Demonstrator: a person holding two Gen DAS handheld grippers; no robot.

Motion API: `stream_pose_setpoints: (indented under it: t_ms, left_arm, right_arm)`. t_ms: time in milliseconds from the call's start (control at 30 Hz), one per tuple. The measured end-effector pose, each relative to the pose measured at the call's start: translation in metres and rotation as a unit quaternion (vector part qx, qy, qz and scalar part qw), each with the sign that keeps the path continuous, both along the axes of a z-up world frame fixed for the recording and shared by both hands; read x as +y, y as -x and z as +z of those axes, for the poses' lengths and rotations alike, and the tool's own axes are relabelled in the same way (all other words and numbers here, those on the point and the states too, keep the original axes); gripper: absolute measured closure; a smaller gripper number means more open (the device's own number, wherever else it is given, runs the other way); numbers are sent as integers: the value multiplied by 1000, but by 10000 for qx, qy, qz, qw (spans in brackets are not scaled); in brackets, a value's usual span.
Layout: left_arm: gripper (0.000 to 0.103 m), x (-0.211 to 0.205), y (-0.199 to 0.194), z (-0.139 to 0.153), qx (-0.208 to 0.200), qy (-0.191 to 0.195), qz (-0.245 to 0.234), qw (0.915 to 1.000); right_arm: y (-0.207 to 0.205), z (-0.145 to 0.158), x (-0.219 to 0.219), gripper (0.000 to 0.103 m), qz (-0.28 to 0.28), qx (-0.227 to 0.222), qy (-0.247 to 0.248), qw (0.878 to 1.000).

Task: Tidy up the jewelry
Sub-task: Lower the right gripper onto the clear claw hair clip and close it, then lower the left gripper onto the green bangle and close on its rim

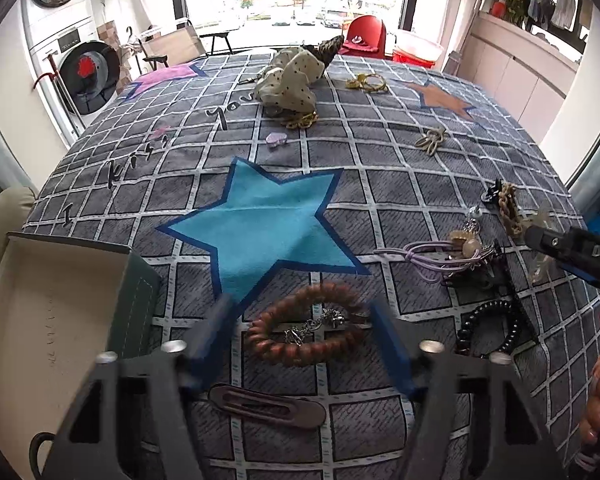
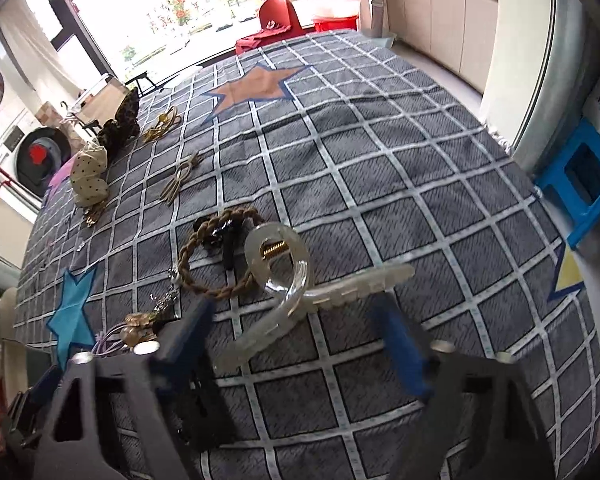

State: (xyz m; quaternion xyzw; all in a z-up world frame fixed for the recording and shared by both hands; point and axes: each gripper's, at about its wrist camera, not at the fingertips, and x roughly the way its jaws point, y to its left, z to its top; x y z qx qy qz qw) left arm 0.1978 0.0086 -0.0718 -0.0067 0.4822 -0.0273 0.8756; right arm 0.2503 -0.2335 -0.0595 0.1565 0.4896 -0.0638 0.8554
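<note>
My left gripper (image 1: 304, 320) is open, its blue fingers on either side of a brown spiral hair tie (image 1: 306, 330) with a small silver chain (image 1: 314, 324) lying inside it. A brown hair clip (image 1: 268, 404) lies just below the gripper. A beige-lined tray (image 1: 56, 320) stands at the left. My right gripper (image 2: 300, 320) is open around a clear plastic claw clip (image 2: 296, 276) lying on the cloth. A braided brown ring (image 2: 216, 256) and a black clip (image 2: 224, 232) lie just beyond it.
A grey checked cloth with stars (image 1: 260, 220) covers the table. On it lie a polka-dot scrunchie (image 1: 288, 80), gold pieces (image 1: 366, 82), a purple hair tie (image 1: 440, 258), a black spiral tie (image 1: 492, 328) and a beige bow clip (image 2: 180, 178). A blue stool (image 2: 580, 184) stands right.
</note>
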Motion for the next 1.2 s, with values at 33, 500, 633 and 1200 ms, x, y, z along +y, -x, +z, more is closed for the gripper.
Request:
stream_pose_setpoints:
  t_ms: [33, 500, 633, 1200]
  left_arm:
    - [41, 1, 0, 1, -10, 29, 16, 10000]
    - [102, 0, 11, 15, -204, 407, -100, 9989]
    - [102, 3, 20, 23, -277, 540, -97, 9981]
    - [102, 19, 99, 66, -667, 951, -277, 9928]
  right_arm:
    - [0, 0, -1, 49, 6, -34, -27, 10000]
    - [20, 10, -3, 93, 417, -461, -326, 9975]
    - [30, 18, -6, 93, 516, -579, -395, 9962]
    - [100, 43, 14, 93, 1089, -718, -656, 9893]
